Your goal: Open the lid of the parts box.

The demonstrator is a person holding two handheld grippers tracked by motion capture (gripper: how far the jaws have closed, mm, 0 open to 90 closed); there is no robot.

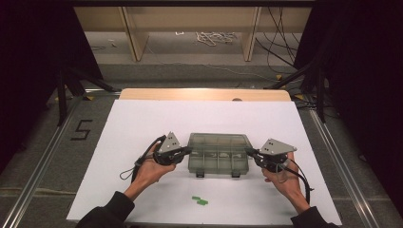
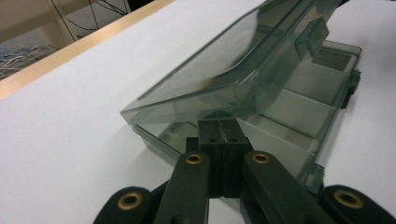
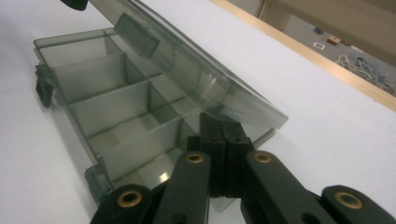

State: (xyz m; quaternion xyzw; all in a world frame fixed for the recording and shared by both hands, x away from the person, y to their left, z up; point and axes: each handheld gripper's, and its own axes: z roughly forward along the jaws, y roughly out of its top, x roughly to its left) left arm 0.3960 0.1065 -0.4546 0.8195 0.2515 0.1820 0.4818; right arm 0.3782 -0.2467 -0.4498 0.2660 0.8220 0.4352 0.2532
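Lifting step, judged: left gripper (image 1: 186,151), jaws pressed together, wedged under lid (image 2: 219,70) at left end of compartment box (image 1: 218,161), mid-table. Lid part-raised. Right gripper (image 1: 250,152) likewise clenched under right end. Next: raise both evenly. Green pieces (image 1: 200,200) lie nearer.

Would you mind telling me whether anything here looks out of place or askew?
The compartment box's lid is propped half open, tilted on both shut grippers. Green pieces lie loose on the white sheet, outside the box.
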